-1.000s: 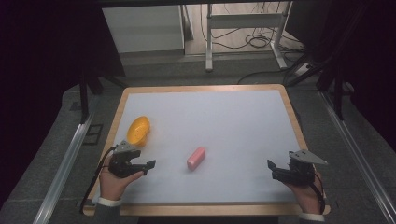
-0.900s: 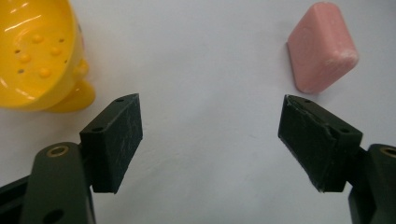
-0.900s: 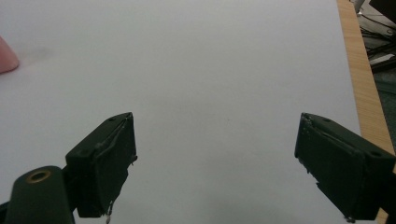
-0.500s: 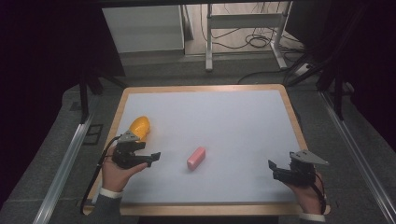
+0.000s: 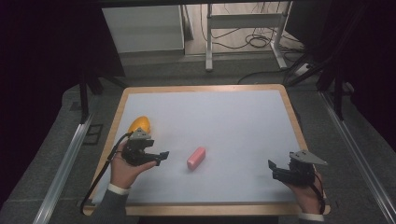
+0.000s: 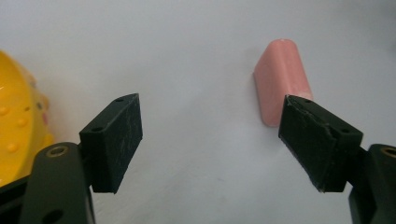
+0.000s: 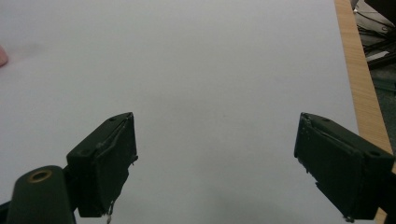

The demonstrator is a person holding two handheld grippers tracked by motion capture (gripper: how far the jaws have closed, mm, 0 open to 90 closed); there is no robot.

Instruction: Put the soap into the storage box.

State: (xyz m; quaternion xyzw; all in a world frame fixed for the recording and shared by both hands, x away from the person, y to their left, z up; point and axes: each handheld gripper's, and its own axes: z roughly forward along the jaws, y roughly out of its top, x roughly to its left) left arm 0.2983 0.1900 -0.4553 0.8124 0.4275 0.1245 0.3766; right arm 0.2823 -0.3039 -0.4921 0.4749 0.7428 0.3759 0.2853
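Note:
A small pink block (image 5: 196, 157) lies near the middle of the white table top (image 5: 224, 126). My left gripper (image 5: 161, 156) is open just left of it, its jaws pointing toward the block. In the left gripper view the pink block (image 6: 281, 79) sits just beyond the right jaw, apart from it. A yellow rounded object (image 5: 140, 124) rests behind the left hand; its dimpled yellow surface (image 6: 16, 126) fills the left edge of the left gripper view. My right gripper (image 5: 273, 169) is open near the front right corner, with bare table (image 7: 196, 70) between its jaws.
A wooden rim (image 5: 299, 126) frames the table, and that wooden edge (image 7: 357, 70) runs along the right of the right gripper view. Metal rails (image 5: 65, 158) flank the table. A desk frame with cables (image 5: 252, 42) stands beyond the far edge.
My left gripper has moved forward and to the right, toward the pink block, still open. The right gripper has barely moved.

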